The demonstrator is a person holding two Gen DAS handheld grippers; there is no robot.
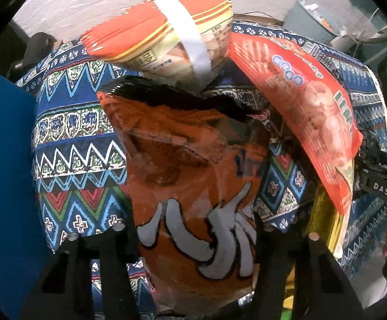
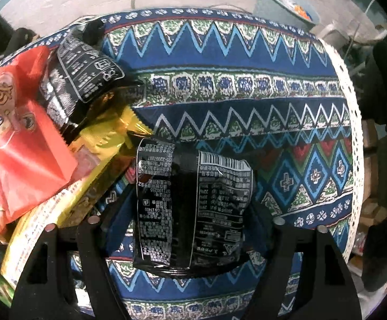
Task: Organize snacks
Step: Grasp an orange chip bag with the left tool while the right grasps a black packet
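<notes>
In the left wrist view my left gripper (image 1: pixel 193 240) is shut on an orange snack bag (image 1: pixel 193 186) with white claw marks, held over the patterned tablecloth (image 1: pixel 73 146). Beyond it lie an orange-and-cream bag with a white band (image 1: pixel 172 40) and a red shrimp-chip bag (image 1: pixel 313 112). In the right wrist view my right gripper (image 2: pixel 188 226) is shut on a black snack bag (image 2: pixel 190 208) with white print. To its left is a pile: a red bag (image 2: pixel 20 146), a yellow bag (image 2: pixel 86 160) and another black bag (image 2: pixel 84 80).
A blue panel (image 1: pixel 4 173) stands at the left. The other gripper (image 1: pixel 379 186) shows at the right edge. A grey bucket (image 2: pixel 286 2) and clutter sit beyond the table's far right edge. A white lace trim (image 2: pixel 353 133) marks the cloth's right edge.
</notes>
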